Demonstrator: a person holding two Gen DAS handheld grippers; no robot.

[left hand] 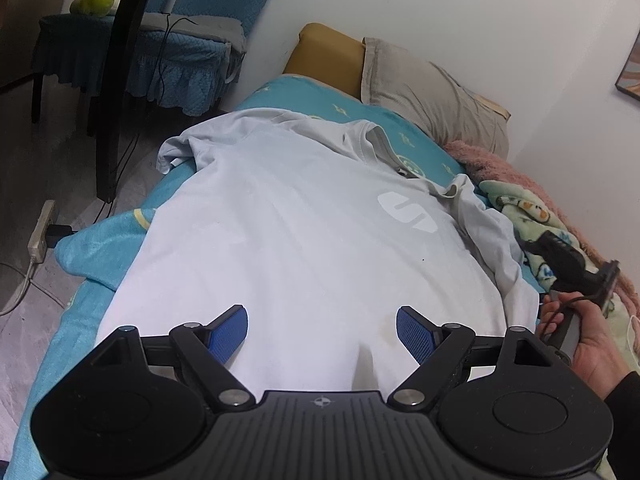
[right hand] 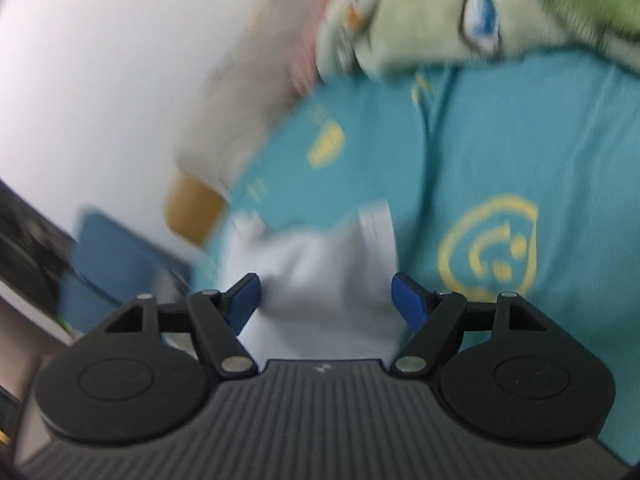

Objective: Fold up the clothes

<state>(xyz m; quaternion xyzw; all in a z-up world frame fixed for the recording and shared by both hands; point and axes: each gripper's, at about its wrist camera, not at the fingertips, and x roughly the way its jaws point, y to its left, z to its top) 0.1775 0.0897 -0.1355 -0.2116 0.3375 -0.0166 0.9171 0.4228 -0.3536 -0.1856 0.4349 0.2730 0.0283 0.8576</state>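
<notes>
T-shirt: a pale white T-shirt point(left hand: 304, 240) is lying spread flat on the bed, chest logo facing up.
Long axis: it is running from the hem, just in front of the left claw, away toward the collar point(left hand: 384, 140) near the pillow end; one sleeve point(left hand: 176, 152) is reaching to the bed's left edge, the other side is lying bunched toward the right.
Left claw: the left claw point(left hand: 322, 330) is hovering over the hem with its blue pads spread wide, gripping nothing.
Right claw: the right claw point(right hand: 324, 300) is standing wide as well, a blurred white part of the shirt point(right hand: 320, 276) showing between its pads; whether it is touching the cloth cannot be told. In the left view the right hand point(left hand: 592, 344) is holding it at the shirt's right edge.
Surface: a bed with a teal sheet point(left hand: 100, 248) printed in yellow is carrying the shirt.
Bed's far end: a beige pillow point(left hand: 432, 96) is leaning at the wall, with a pink blanket point(left hand: 516, 176) and a green patterned blanket point(left hand: 532, 216) lying along the right.
Room: a white wall point(left hand: 460, 12) is rising behind; a power strip point(left hand: 40, 232) is lying on the floor at left, and a green plush toy point(left hand: 96, 0) is sitting on a teal-covered seat beyond.
</notes>
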